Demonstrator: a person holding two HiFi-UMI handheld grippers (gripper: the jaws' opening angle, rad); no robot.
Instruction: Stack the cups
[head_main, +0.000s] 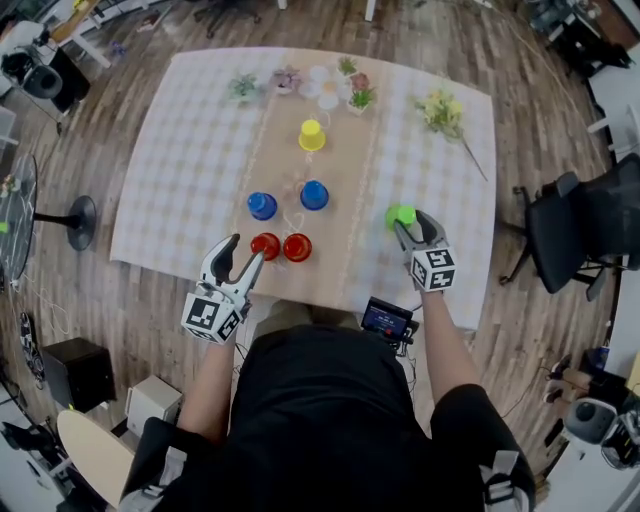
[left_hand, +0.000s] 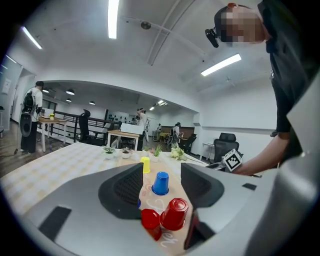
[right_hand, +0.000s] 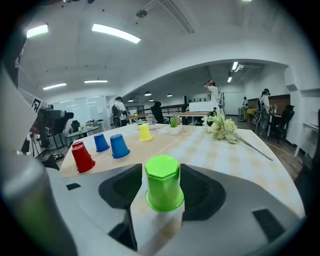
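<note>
Six cups are sitting on the counter (head_main: 190, 160): two red, two blue, one yellow, one green. Every one is standing mouth down with its flat base pointing up and its long axis upright. None is sitting inside or on top of another.

At the lower left of the head view, the left gripper (head_main: 248, 250) is hovering over the counter's near edge. Its fingers (left_hand: 125, 187) are spread wide and gripping nothing, and the left gripper view is showing both red cups low in the gap between them. The left red cup (head_main: 265, 245) is sitting just beside one fingertip. The right red cup (head_main: 297, 247) is standing right next to it, the two almost touching.

Higher in the frame, the left blue cup (head_main: 262, 206) and the right blue cup (head_main: 314, 195) are standing apart from each other. The yellow cup (head_main: 312, 135) is standing alone further up the tan runner (head_main: 340, 170).

Along the upper edge, four small pots (head_main: 287, 80) are holding little plants. To their right a bunch of flowers (head_main: 443, 112) is lying flat on the cloth.

At centre right, well apart from the other five, the green cup (head_main: 401, 215) is standing on the counter. The right gripper (head_main: 412, 228) is reaching around it, its fingers (right_hand: 200, 187) spread wide with one on each side of the cup. I cannot tell whether the pads are touching it.
</note>
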